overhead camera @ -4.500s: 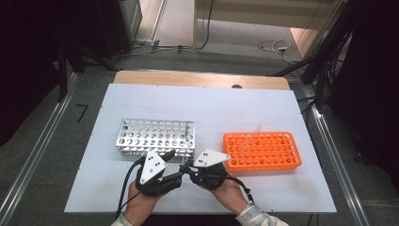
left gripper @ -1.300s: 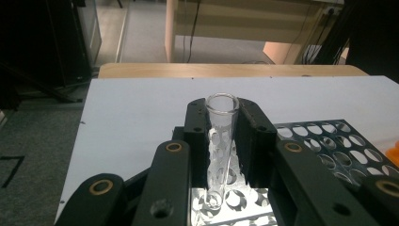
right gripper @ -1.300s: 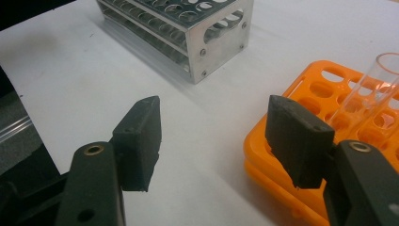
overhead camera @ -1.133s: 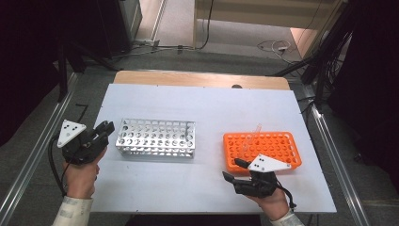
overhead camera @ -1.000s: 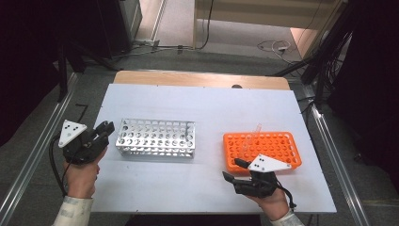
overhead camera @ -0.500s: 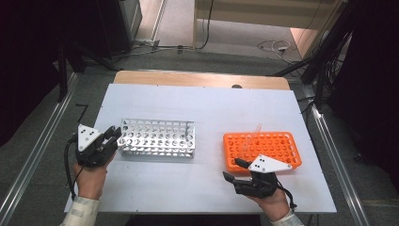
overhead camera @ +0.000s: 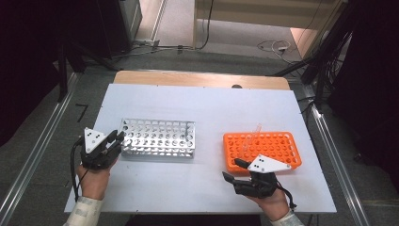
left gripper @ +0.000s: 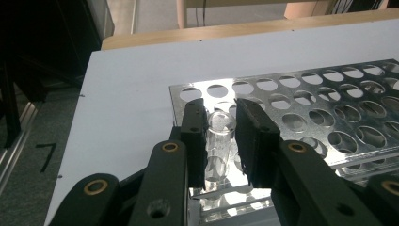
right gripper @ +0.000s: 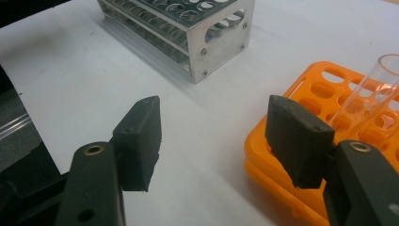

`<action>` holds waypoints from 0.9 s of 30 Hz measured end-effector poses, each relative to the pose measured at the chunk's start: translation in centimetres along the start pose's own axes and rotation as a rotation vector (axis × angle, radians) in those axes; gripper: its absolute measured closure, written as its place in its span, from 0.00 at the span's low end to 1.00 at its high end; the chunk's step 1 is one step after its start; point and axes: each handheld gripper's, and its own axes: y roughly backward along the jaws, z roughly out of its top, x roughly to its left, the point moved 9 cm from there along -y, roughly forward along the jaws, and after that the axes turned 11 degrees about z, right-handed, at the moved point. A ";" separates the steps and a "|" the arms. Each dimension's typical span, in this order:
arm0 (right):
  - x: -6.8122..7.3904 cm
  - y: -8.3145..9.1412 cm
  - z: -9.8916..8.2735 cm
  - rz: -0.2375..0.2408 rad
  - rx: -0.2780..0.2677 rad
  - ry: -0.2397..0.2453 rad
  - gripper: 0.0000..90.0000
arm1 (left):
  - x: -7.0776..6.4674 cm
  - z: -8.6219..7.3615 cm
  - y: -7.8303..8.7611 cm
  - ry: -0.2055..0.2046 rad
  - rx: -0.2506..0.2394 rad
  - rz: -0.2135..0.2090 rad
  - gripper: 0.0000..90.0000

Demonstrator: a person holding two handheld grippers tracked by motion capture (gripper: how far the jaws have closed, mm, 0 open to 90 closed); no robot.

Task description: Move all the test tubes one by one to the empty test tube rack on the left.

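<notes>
My left gripper (overhead camera: 118, 140) stands at the left end of the silver metal rack (overhead camera: 157, 139). It is shut on a clear glass test tube (left gripper: 220, 141), which stands upright in a corner hole of the metal rack (left gripper: 329, 103). The left gripper (left gripper: 221, 110) jaws have just eased open a touch, with the tube still between the pads. My right gripper (overhead camera: 232, 170) rests open near the table's front edge, beside the orange rack (overhead camera: 273, 146). Nothing is between the right gripper (right gripper: 214, 136) jaws. One clear tube (overhead camera: 251, 136) leans in the orange rack (right gripper: 277, 136).
The white table top (overhead camera: 211, 108) has a wooden strip (overhead camera: 202, 79) along its far edge. Metal rails (overhead camera: 33, 160) run along both sides of the table. Cables lie on the floor beyond. Bare table lies between the two racks.
My left hand has come down and a little toward the metal rack's left end, bringing the tube down into the rack. The right hand has kept still.
</notes>
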 end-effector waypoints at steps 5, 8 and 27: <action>0.0 0.0 0.0 -0.001 -0.002 -0.002 0.39 | 0.1 0.3 0.3 0.016 -0.012 -0.003 0.72; 0.0 0.2 0.1 -0.002 -0.005 -0.001 0.39 | 0.4 0.4 0.5 0.034 -0.016 0.001 0.58; -3.2 1.6 -0.8 -0.144 -0.023 -0.041 0.42 | 0.2 0.2 2.2 0.139 0.016 -0.037 0.13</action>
